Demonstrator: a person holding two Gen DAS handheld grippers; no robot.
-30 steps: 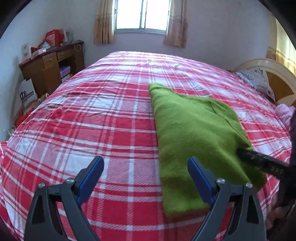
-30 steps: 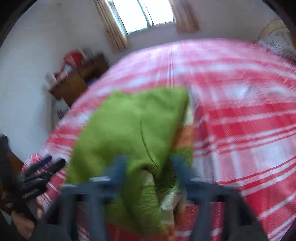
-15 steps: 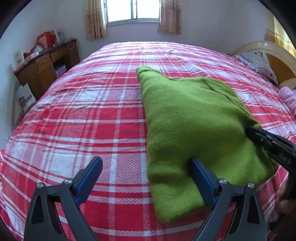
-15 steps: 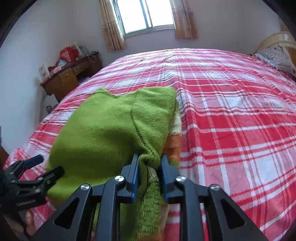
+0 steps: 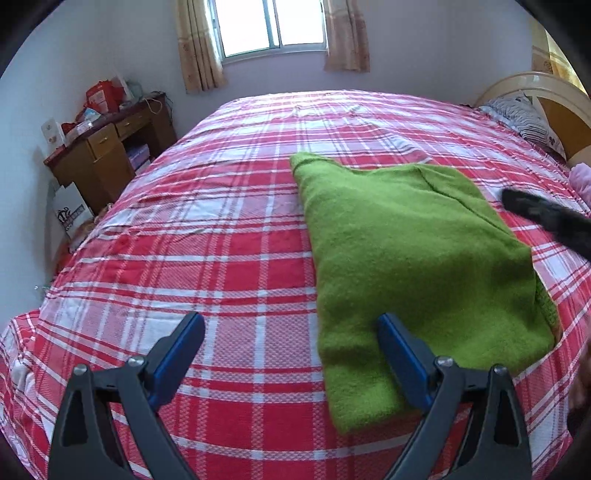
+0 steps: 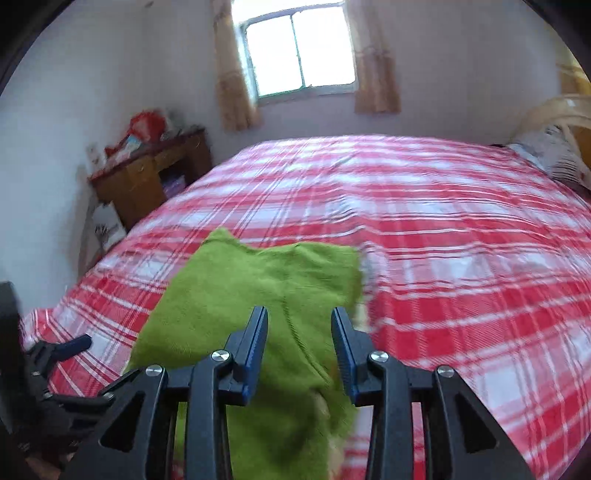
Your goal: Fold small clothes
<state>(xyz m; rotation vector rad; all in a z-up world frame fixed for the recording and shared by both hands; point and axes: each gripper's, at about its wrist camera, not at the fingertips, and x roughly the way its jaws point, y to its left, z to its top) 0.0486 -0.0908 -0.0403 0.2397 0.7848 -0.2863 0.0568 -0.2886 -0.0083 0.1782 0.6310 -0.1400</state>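
A green knitted sweater [image 5: 402,254] lies folded flat on the red plaid bedspread [image 5: 207,258], near the bed's front right. My left gripper [image 5: 291,325] hovers open at the front edge, its right finger [image 5: 397,347] over the sweater's near left border and its left finger over bare bedspread. In the right wrist view, my right gripper [image 6: 300,317] hangs a little above the sweater [image 6: 251,295]. Its jaws are opening, and the cloth shows in the gap below them with neither pad pressing on it. The right gripper [image 5: 546,221] also shows as a blurred dark shape at the sweater's right side.
A wooden desk [image 5: 107,155] with clutter stands against the left wall, a paper bag [image 5: 70,214] leaning below it. A pillow [image 5: 524,118] and curved headboard [image 5: 535,85] are at the far right, with pink cloth [image 5: 581,181] beside them. A curtained window [image 5: 273,26] faces me.
The right gripper, shut on the sweater's folded edge half a second ago, has let go and lifted. The sweater now lies flat. The left gripper has stayed open near the front edge.
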